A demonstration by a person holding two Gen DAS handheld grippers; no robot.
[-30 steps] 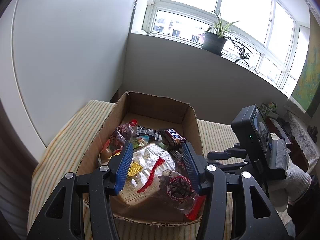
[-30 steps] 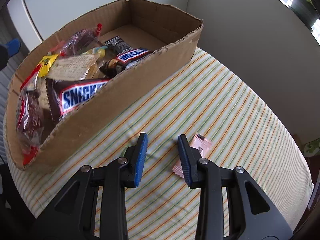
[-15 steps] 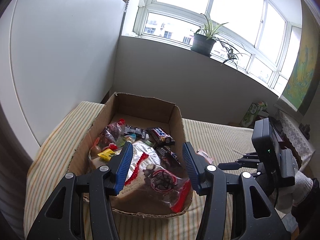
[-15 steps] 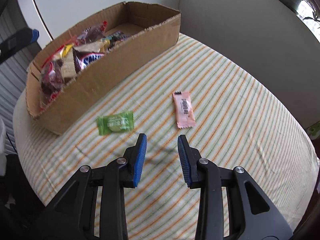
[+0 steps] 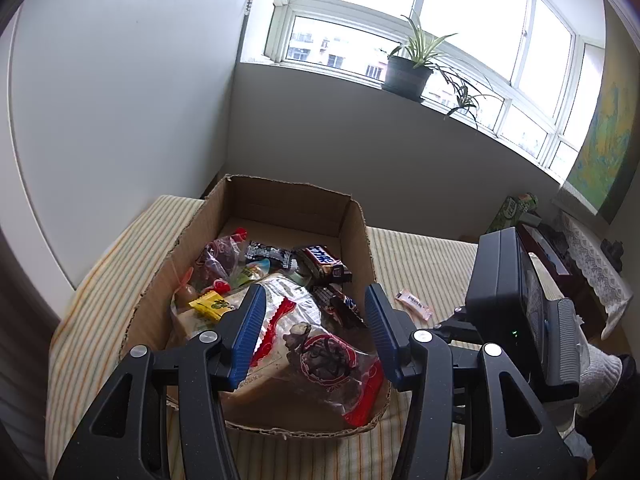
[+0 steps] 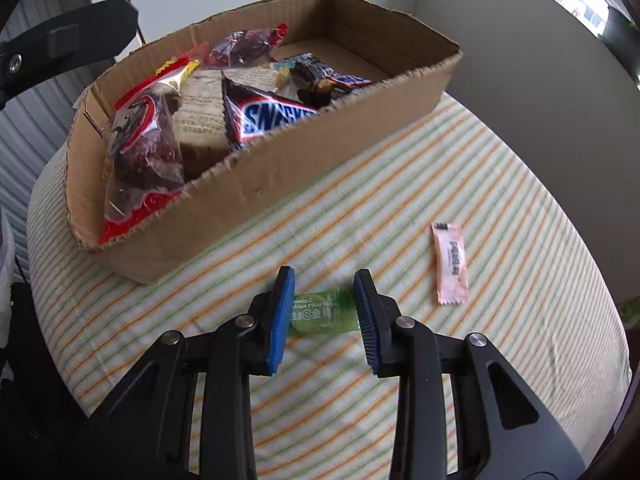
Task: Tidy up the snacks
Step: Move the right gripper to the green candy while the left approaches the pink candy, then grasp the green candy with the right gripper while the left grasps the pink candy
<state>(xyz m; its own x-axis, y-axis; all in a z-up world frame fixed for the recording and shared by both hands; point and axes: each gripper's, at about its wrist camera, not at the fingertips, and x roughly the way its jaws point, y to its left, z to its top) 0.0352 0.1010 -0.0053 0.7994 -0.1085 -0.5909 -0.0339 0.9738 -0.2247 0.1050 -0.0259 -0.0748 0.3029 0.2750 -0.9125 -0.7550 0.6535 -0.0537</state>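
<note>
The cardboard box (image 6: 304, 168) sits on the left side of the striped cloth (image 6: 500, 184), with its long side running from near left to far right. Its torn near wall leaves open cloth in front of it and to the right. The box is full of snacks in its near part, like a Snickers bar (image 6: 276, 114) and a clear bag with red edges (image 6: 144, 152). Its far end is bare.

The left gripper (image 5: 312, 330) hangs over the near end of the box with its 2 blue fingers wide apart. It holds nothing.

The right gripper (image 6: 324, 312) is low over the open cloth, just in front of the box. Its fingers are apart, 1 on each side of the green candy (image 6: 322, 314), which lies flat between them. The candy's long side runs left to right, from pad to pad. I cannot tell if the pads touch it.

To the right, well apart, a pink packet (image 6: 451, 264) lies flat. Its long side points near to far. Open cloth is all around it, up to the round edge.
</note>
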